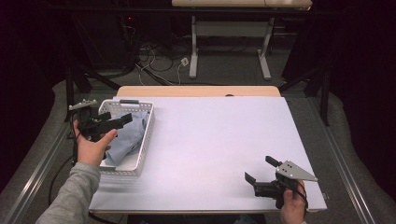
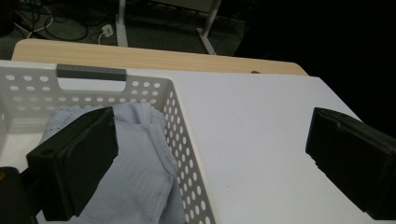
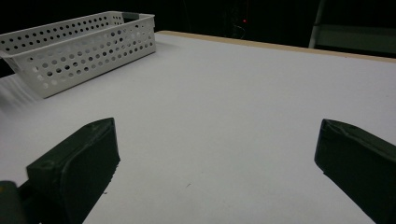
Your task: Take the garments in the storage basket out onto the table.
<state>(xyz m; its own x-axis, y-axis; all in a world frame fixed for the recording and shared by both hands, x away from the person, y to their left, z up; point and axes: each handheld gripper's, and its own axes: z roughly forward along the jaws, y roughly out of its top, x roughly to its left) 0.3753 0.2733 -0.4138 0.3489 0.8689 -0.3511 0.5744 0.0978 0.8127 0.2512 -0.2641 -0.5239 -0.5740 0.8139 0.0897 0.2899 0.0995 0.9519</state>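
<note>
Left tool (image 1: 115,119) spread wide over the white perforated basket (image 1: 142,145) — light-blue cloth (image 2: 140,177) just beneath — right tool (image 1: 259,169) spread too.

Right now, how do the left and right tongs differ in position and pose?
The left tongs hang over the white basket and the blue cloth; the right tongs sit near the table's front right corner, over bare surface. Both are open and hold nothing.
</note>
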